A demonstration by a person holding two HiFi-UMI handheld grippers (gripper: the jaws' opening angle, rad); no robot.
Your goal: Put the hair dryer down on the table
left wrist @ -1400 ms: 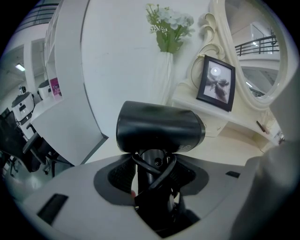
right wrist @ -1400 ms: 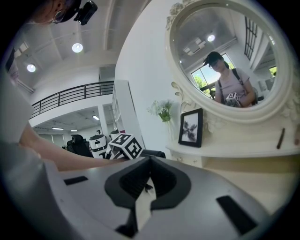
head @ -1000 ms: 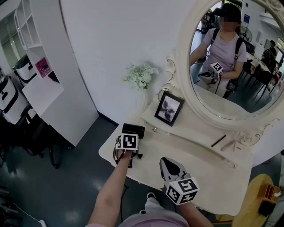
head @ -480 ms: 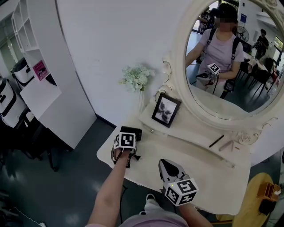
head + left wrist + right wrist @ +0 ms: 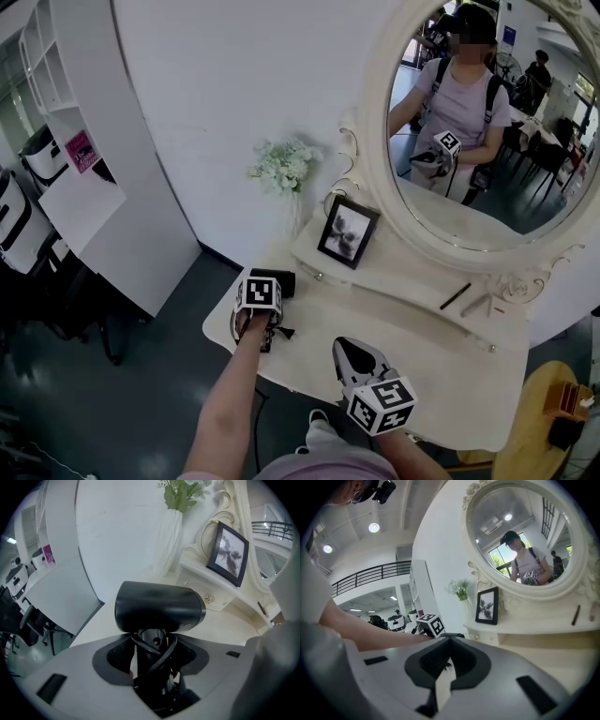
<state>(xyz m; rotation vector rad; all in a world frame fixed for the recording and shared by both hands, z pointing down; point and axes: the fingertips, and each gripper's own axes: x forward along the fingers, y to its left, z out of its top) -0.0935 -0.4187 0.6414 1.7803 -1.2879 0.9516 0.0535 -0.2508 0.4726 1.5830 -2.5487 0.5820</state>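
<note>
The hair dryer [image 5: 159,606] is held by its handle in the left gripper [image 5: 152,646], whose fingers are clenched on the handle and on the black cord [image 5: 164,651] looped round it. Its black barrel is seen lying crosswise above the fingers, its wider end turned toward the picture frame [image 5: 228,552]. In the head view the hair dryer [image 5: 278,281] is found over the left corner of the white table [image 5: 422,366], just beyond the marker cube of the left gripper; whether it rests on the surface cannot be told. The left gripper is pointed steeply downward.

The right gripper [image 5: 449,639] is held low over the near edge of the table, well apart from the hair dryer. Its fingers are drawn together with only a thin slit left between them, and nothing is grasped.

Behind the hair dryer a raised shelf [image 5: 403,272] is carried by the table; the picture frame and a bunch of pale flowers [image 5: 281,164] are set there, beside an oval mirror [image 5: 375,141].
</note>
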